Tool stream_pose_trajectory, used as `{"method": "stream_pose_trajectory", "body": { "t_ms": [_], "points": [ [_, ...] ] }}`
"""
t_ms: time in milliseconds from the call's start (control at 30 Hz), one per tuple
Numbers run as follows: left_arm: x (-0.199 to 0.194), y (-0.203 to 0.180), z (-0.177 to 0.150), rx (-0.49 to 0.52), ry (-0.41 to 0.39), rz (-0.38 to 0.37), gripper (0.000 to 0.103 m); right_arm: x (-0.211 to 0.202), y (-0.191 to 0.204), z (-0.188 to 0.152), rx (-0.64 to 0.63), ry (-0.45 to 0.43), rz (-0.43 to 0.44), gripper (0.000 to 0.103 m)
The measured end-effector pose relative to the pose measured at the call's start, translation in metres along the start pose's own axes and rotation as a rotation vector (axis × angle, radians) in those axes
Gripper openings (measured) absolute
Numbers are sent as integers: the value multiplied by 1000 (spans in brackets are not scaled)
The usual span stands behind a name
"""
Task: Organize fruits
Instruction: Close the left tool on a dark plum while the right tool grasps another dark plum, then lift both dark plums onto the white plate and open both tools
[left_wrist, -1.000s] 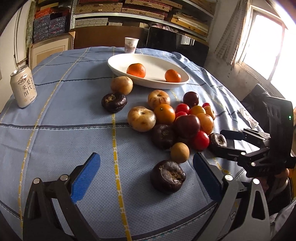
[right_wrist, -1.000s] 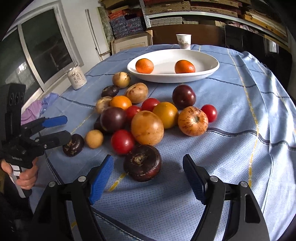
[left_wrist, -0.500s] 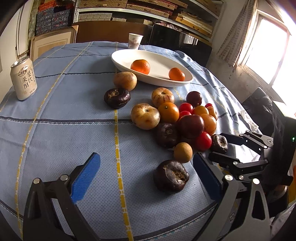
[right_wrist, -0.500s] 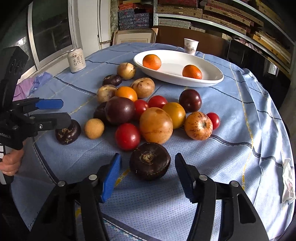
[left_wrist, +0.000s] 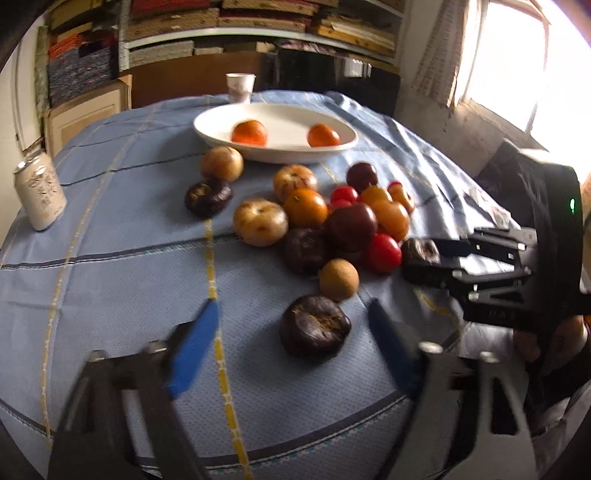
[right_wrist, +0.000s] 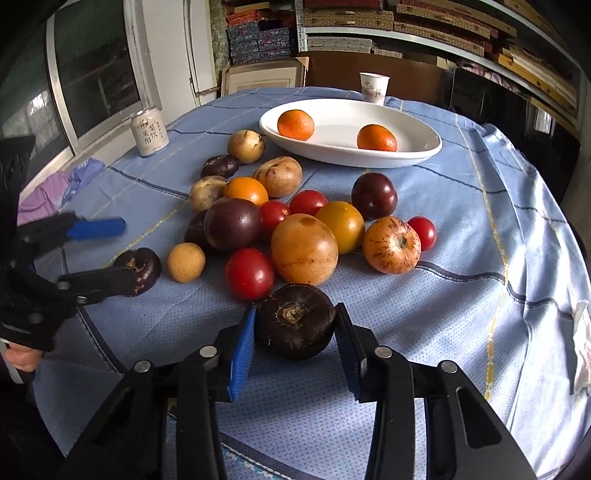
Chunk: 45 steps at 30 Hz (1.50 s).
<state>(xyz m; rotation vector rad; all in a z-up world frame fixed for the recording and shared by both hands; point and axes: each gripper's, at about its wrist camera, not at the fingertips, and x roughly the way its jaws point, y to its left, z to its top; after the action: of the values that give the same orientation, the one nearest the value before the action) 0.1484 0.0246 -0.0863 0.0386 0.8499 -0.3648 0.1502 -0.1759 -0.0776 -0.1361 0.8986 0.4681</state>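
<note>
Right gripper (right_wrist: 293, 341) has its blue-padded fingers (right_wrist: 242, 352) closed in on both sides of a dark brown wrinkled round fruit (right_wrist: 295, 325) at the near edge of the fruit pile; pads look touching or just short of it, fruit sits on the blue checked tablecloth (right_wrist: 461, 258). Left gripper (left_wrist: 291, 345) is spread wide, jaws well apart, with a second dark wrinkled fruit (left_wrist: 314, 330) between them but clear of both pads, resting on the cloth. Just beyond that one is a small tan round fruit (left_wrist: 339, 279). Rest of the pile is mid-table: red tomatoes (right_wrist: 250, 273), a large orange-yellow round fruit (right_wrist: 304, 249), a speckled apple-like fruit (right_wrist: 391, 244), dark purple plums (right_wrist: 373, 195). White oval ceramic dish (right_wrist: 406, 155) at the far side holds two oranges (right_wrist: 295, 124), apart from each other. White paper cup (right_wrist: 374, 86) behind the dish, white drink can (right_wrist: 149, 132) off at the table's edge.
</note>
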Motion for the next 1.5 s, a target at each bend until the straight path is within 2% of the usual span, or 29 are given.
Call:
{"method": "stream_pose_trajectory", "body": {
  "t_ms": [33, 67, 300, 367, 400, 633, 800, 1000, 1100, 1200, 1300, 1400, 1500],
  "points": [
    [2, -1, 0, 4, 13, -3, 65, 0, -1, 0, 8, -1, 5, 42],
    [3, -1, 0, 6, 15, -5, 63, 0, -1, 0, 13, -2, 10, 42],
    [3, -11, -3, 73, 19, -12, 63, 0, -8, -1, 51, -2, 43, 42],
    [7, -16, -4, 95, 33, -7, 52, 1, -9, -1, 56, -2, 47, 42],
    [8, -17, -4, 99, 41, -7, 51, 0, -9, -2, 57, -3, 48, 42],
    [8, -13, -5, 84, 51, -13, 49, 1, -10, -2, 66, -1, 59, 42],
    [10, -12, -4, 82, 53, -8, 41, 1, -10, -2, 63, -2, 55, 42],
    [8, -8, -3, 63, 50, -15, 40, 0, -10, -1, 65, -7, 59, 42],
    [5, 1, 3, 16, 49, -26, 40, -5, -11, 0, 71, -23, 80, 42],
    [-7, 15, 22, -12, 9, -2, 40, -21, -13, 14, 59, -49, 125, 42],
    [-12, 25, 50, -27, -20, -10, 40, -37, -17, 45, 26, -104, 144, 42],
    [-8, 33, 91, -21, -51, -5, 40, -38, -22, 76, 4, -153, 106, 42],
    [13, 45, 140, -55, -45, -28, 40, -20, -35, 111, 52, -171, 127, 42]
  ]
}}
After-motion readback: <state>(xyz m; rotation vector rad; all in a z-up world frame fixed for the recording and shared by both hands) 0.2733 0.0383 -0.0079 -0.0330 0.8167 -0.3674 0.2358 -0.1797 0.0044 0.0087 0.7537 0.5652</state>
